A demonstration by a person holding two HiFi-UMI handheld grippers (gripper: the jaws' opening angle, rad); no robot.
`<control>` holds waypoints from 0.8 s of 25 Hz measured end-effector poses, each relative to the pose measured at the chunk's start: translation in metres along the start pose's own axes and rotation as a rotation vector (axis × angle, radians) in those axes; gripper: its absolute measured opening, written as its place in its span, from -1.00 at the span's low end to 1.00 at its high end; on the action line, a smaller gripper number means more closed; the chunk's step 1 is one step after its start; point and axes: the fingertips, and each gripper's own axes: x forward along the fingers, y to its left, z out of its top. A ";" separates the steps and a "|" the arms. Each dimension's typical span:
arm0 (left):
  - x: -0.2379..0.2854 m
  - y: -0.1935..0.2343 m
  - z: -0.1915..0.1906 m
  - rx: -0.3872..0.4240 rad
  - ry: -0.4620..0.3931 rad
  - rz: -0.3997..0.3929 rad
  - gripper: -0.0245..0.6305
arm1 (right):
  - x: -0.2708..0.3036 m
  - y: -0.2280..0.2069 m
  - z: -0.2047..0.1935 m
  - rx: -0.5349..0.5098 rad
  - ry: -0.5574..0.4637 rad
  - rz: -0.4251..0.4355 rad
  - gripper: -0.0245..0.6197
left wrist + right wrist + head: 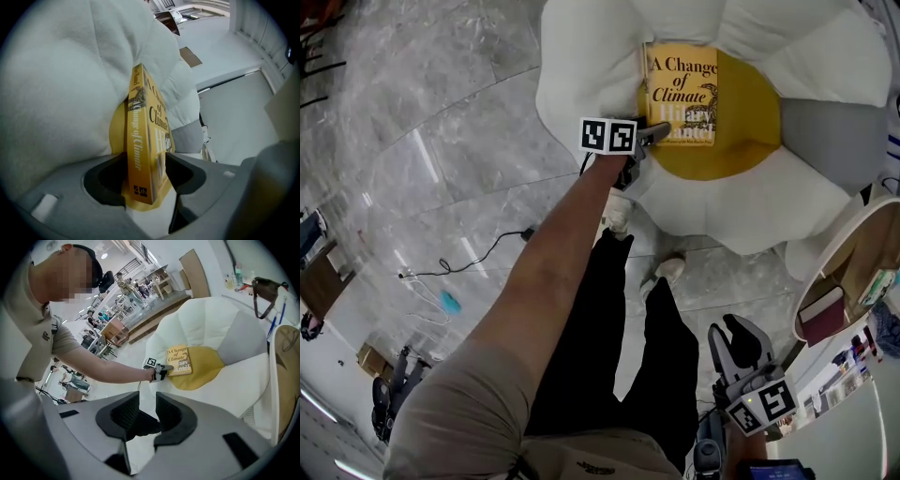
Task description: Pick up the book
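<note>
A yellow book (680, 89), "A Change of Climate", lies face up on the yellow centre (741, 145) of a white flower-shaped cushion seat (581, 75). My left gripper (659, 131) reaches to the book's near left corner. In the left gripper view that corner of the book (145, 140) stands between the wide-spread jaws of the left gripper (146, 176), and I see no pad pressing on it. My right gripper (739, 339) hangs low at the right, far from the book (179, 360). The jaws of the right gripper (147, 411) stand slightly apart with nothing between them.
A grey cushion (830, 131) lies on the seat's right side. A round white shelf unit (844, 253) holding a maroon book (823, 314) stands at the right. My legs and shoes (619, 211) are just before the seat. A cable (469, 258) runs over the marble floor.
</note>
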 end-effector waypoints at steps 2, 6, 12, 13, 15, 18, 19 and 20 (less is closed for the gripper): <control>0.004 0.001 0.001 -0.022 0.000 -0.013 -0.18 | 0.003 -0.003 -0.003 0.012 -0.002 -0.001 -0.56; 0.002 -0.001 0.006 -0.056 -0.007 0.019 -0.25 | 0.000 -0.001 -0.005 0.027 -0.010 0.005 -0.56; -0.029 -0.029 0.009 -0.104 -0.078 0.040 -0.40 | -0.021 0.012 0.006 0.011 -0.049 0.015 -0.57; -0.033 -0.037 0.010 -0.113 -0.090 0.036 -0.42 | -0.026 0.014 0.008 0.005 -0.060 0.015 -0.58; -0.042 -0.051 0.010 -0.131 -0.108 0.035 -0.46 | -0.035 0.018 0.010 -0.009 -0.078 0.017 -0.58; -0.060 -0.078 0.003 -0.159 -0.130 0.043 -0.48 | -0.060 0.024 0.010 -0.030 -0.096 0.011 -0.60; -0.067 -0.090 -0.002 -0.159 -0.129 0.046 -0.48 | -0.071 0.027 0.009 -0.033 -0.102 0.008 -0.60; -0.075 -0.103 -0.007 -0.156 -0.125 0.049 -0.48 | -0.083 0.030 0.009 -0.037 -0.109 0.005 -0.60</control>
